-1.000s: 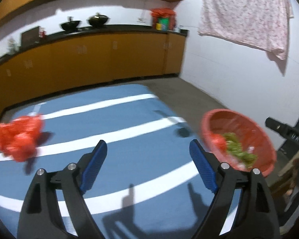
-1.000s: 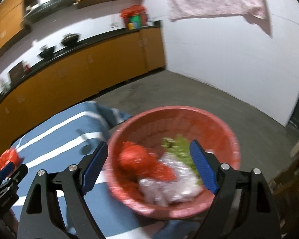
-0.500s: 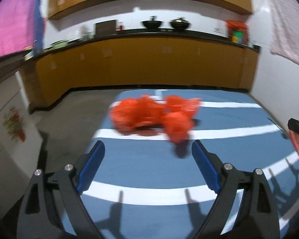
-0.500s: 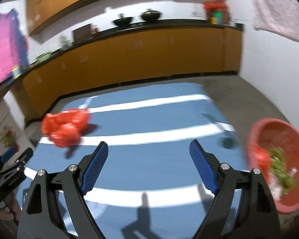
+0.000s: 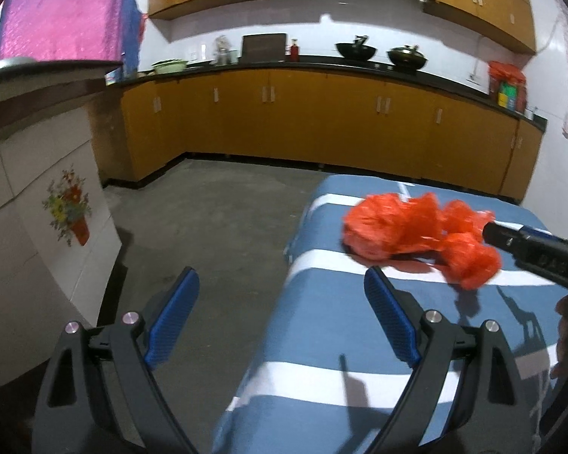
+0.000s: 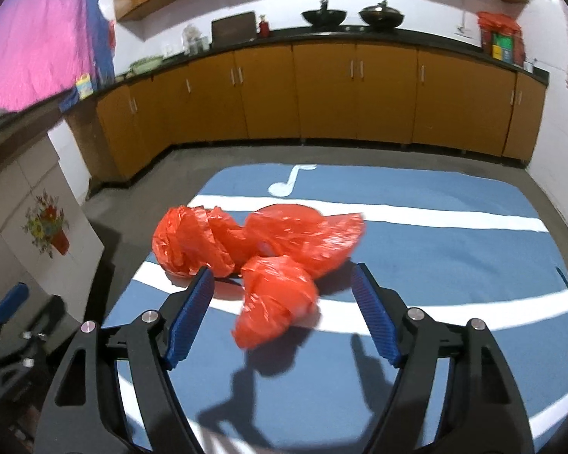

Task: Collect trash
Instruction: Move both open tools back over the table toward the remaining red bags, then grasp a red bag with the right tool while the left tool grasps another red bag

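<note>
Blue pads of the right gripper (image 6: pixel 282 316) are held wide apart, with nothing between them, low over the blue striped cloth (image 6: pixel 435 249); the crumpled orange plastic bags (image 6: pixel 257 246) are seen just ahead, near the cloth's left edge. A white music note (image 6: pixel 289 183) at the far edge is shown only in this view. In the left wrist view, the left gripper (image 5: pixel 282 317), jaws likewise spread and empty, is held over the cloth's left edge, half above the concrete floor (image 5: pixel 216 219). The bags (image 5: pixel 416 234) are seen further ahead.

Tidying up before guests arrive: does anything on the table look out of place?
Yes. A crumpled orange plastic bag lies loose on the blue striped tablecloth near its left edge, the only litter there. The open right gripper frames it.
</note>
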A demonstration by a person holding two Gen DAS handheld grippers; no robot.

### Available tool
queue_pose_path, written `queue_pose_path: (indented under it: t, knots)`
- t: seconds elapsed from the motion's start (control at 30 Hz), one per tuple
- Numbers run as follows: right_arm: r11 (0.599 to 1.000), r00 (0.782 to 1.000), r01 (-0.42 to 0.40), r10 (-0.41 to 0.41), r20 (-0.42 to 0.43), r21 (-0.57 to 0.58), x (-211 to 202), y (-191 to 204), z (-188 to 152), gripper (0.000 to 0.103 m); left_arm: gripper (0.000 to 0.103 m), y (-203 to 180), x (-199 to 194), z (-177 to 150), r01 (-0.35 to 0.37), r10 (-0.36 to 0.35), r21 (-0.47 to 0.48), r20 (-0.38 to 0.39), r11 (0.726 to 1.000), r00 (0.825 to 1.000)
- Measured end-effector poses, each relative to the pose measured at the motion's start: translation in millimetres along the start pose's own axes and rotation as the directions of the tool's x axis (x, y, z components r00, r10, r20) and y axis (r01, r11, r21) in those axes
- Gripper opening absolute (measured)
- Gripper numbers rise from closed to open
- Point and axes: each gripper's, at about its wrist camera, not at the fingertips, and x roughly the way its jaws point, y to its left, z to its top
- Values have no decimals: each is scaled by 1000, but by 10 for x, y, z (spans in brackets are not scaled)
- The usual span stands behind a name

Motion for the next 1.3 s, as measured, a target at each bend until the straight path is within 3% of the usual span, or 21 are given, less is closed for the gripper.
queue_pose_path:
  t: [0.13,0.23,0.27,0.33,0.57,0.7,0.87,1.07,1.1,1.2,1.27,1.3]
  knots:
    - [999,997,41,-42,-62,-11,263,-20,-10,74,88,119,80,73,-9,9,-33,-1,999,1000]
    - [999,993,46,-44,-108,9,370,-94,-70,59,90,133,145,131,-5,5,-35,4,999,1000]
    - [999,991,39,-38,-126,9,395,-112,-84,49,91,118,163,136,-2,2,-29,6,1000,1000]
    - [999,991,38,-34,-132,22,380,-167,-101,46,93,40,228,185,9,-9,-6,8,1000,1000]
    - [996,991,93,-91,-99,18,159,-439,-170,44,99,-319,414,339,99,-100,63,14,993,995]
    - [988,983,154,-152,-99,15,-20,-718,-300,44,99,-561,688,438,175,-173,104,-29,979,984]
    - [976,972,214,-208,-112,47,-243,-1079,-428,44,99,-770,1029,569,224,-216,146,-70,963,974]
    - [973,969,223,-213,-123,66,-319,-1254,-480,44,98,-995,1414,543,319,-281,193,-200,928,939]
    - [973,970,221,-212,-121,64,-322,-1253,-476,44,96,-1037,1461,541,349,-303,195,-229,917,925]
    - [974,971,215,-207,-117,64,-332,-1290,-475,44,75,-1154,1487,558,384,-333,212,-240,898,912]
    - [975,972,211,-203,-116,69,-346,-1315,-485,44,54,-1234,1507,547,409,-350,229,-259,883,900]
    - [975,973,211,-202,-115,70,-335,-1298,-475,44,53,-1275,1499,542,412,-351,245,-257,878,901]
